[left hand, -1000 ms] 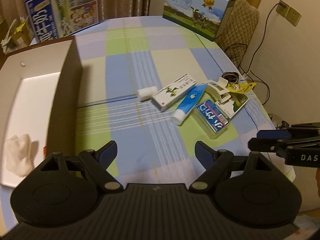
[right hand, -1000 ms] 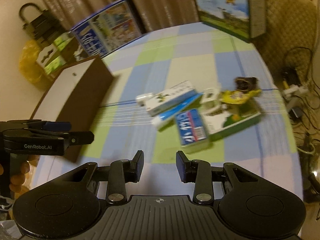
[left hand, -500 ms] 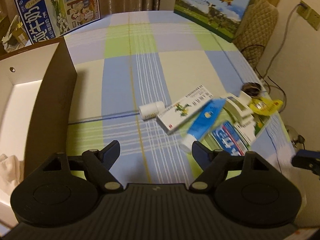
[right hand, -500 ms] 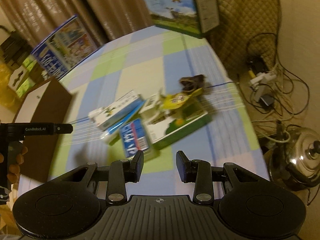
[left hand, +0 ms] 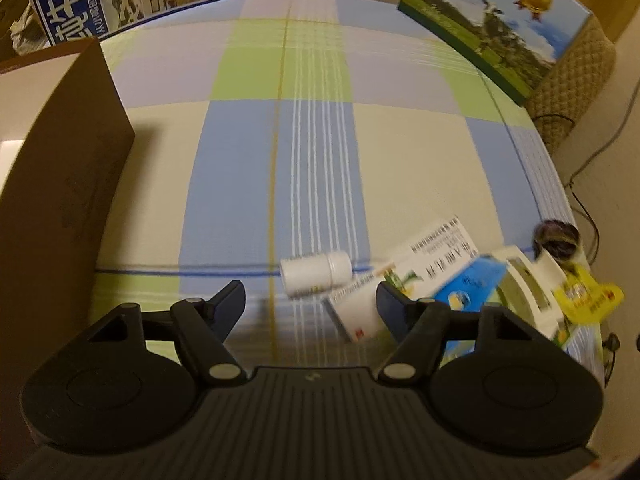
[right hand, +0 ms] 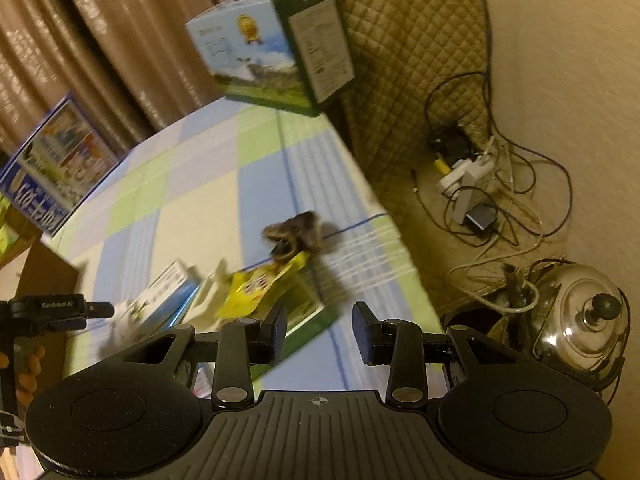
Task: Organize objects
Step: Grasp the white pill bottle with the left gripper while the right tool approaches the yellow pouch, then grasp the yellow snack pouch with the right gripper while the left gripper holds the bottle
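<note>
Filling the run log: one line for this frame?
left tool: open, empty, over white bottle | right tool: open, empty, near yellow packet | nothing grasped

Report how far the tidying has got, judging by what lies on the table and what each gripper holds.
Done: nothing visibly sorted here; the brown box shows no contents from this angle. In hand: nothing; the left gripper is open above the white bottle, and the right gripper is open and empty. Left: the bottle, medicine carton, blue tube and yellow packet.
</note>
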Demonstrator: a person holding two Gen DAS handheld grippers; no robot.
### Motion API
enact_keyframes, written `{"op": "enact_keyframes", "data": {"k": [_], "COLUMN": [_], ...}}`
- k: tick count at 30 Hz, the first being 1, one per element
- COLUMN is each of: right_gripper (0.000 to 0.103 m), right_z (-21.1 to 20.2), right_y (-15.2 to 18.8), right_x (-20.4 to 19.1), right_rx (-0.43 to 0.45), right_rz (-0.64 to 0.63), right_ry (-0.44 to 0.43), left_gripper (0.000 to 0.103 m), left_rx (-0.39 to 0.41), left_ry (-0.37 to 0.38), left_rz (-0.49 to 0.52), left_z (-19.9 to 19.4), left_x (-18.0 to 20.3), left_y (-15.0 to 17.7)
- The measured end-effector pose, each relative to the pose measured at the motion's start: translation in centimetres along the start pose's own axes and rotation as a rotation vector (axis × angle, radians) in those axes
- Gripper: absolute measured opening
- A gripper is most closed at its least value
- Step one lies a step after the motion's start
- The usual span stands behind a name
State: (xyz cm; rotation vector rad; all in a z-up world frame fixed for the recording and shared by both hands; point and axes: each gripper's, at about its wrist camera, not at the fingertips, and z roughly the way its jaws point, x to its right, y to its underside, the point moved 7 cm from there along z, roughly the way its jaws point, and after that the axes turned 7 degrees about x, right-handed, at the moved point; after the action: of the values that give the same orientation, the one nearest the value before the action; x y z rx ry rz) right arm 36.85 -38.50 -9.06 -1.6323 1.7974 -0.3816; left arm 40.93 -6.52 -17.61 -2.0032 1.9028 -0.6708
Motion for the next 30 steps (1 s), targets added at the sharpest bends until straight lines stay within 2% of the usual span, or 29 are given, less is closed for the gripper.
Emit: {"op": "enact_keyframes", "data": {"k": [8, 14, 17, 18, 19, 23, 26, 30], "right_gripper": [0.033, 0.034, 0.034, 0.034, 0.034, 0.034, 0.034, 0.045], "right_z": [1.3, 2.1, 2.4, 2.5, 2.6, 2.7, 2.8, 3.2], "right_y": [-0.6, -0.6, -0.7, -0.7, -0.8, -1.2, -1.7, -2.1], "right_x": [1.3, 1.4, 1.2, 1.1, 1.0, 0.6, 0.3, 0.0], "right_rx": [-0.005, -0.017, -0.022, -0.022, -0.02, -0.007, 0.003, -0.008], "right_rz": [0.031, 0.035, 0.034, 0.033, 0.035, 0.063, 0.106, 0.209], "right_ry": [0.03, 0.031, 0.026, 0.023, 0.018, -0.016, -0.062, -0.141], "left_gripper": [0.066, 0.056, 0.055, 0.048, 0.043, 0.043, 0.043, 0.043], "left_rx": [-0.042, -0.078, -0.064, -0.059, -0.049, -0.024, -0.002, 0.015], "left_ry": [-0.02, -0.041, -0.052, -0.058, -0.063, -0.067, -0.099, -0.115], "left_rz": [-0.058, -0.059, -0.03, -0.019, -0.001, 0.033, 0.059, 0.08], "left_z": [3.3, 4.9, 4.9, 4.8, 4.7, 4.2, 3.5, 2.4], "left_x": [-0.4, -0.4, -0.2, -0.2, -0.1, -0.5, -1.3, -2.7], "left_y": [-1.1, -1.1, -1.0, -0.9, -0.9, -0.2, 0.5, 1.1]}}
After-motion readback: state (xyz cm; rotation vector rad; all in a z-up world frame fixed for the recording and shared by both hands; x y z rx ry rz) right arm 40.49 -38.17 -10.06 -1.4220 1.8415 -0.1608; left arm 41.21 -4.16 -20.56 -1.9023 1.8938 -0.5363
